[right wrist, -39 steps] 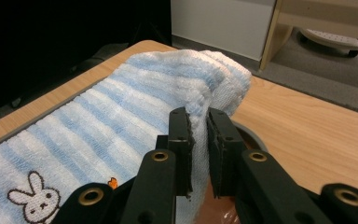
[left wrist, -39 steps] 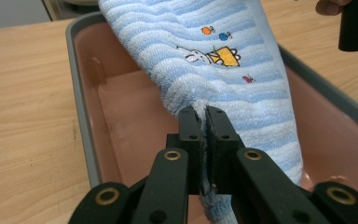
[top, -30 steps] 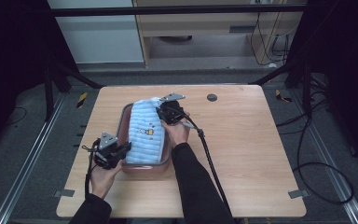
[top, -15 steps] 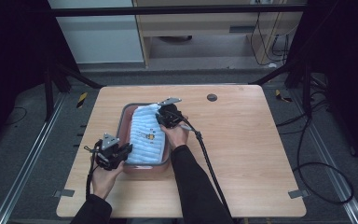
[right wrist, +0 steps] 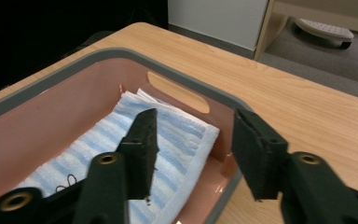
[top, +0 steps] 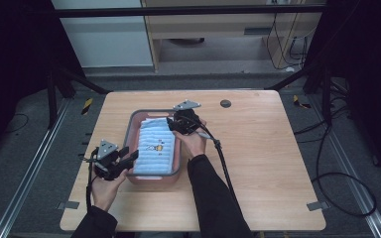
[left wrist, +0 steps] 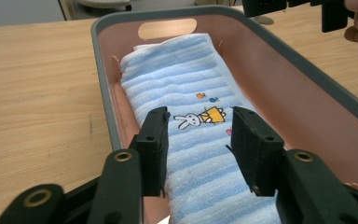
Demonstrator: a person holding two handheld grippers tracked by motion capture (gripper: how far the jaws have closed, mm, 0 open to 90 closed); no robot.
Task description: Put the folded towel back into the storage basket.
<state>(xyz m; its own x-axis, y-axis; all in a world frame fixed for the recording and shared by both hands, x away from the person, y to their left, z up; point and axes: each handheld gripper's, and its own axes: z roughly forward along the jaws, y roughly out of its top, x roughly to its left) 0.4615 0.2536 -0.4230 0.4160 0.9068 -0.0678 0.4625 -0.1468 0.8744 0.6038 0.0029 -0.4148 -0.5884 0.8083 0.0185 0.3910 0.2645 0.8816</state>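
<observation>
High view: a wooden desk (top: 278, 163) carries a pink basin (top: 132, 128) with a grey rim, set left of the desk's middle and running from near the far edge toward the near edge. A folded blue striped towel (top: 155, 146) lies flat inside it, a small cartoon print on its upper face. The left tongs (top: 129, 159) sit at the basin's near left corner, held by a hand that comes in from the near edge, their tips reaching over the rim. The right tongs (top: 171, 124) hang over the basin's far right corner, with a dark cable trailing back toward the near edge. A small dark round disc (top: 225, 103) lies near the far edge, well apart from the basin. Left gripper view: the left tongs (left wrist: 199, 140) stand wide apart above the towel (left wrist: 186, 88), gripping nothing, with the rabbit print (left wrist: 189, 121) visible between them; the towel lies along the basin's floor, its far end just short of the handle slot (left wrist: 167, 29) in the end wall. Right gripper view: the right tongs (right wrist: 193, 154) are also spread wide and empty, one jaw over the towel's (right wrist: 177, 130) end, the other over the basin's rim (right wrist: 233, 100) beside the handle slot, with bare desk beyond.
</observation>
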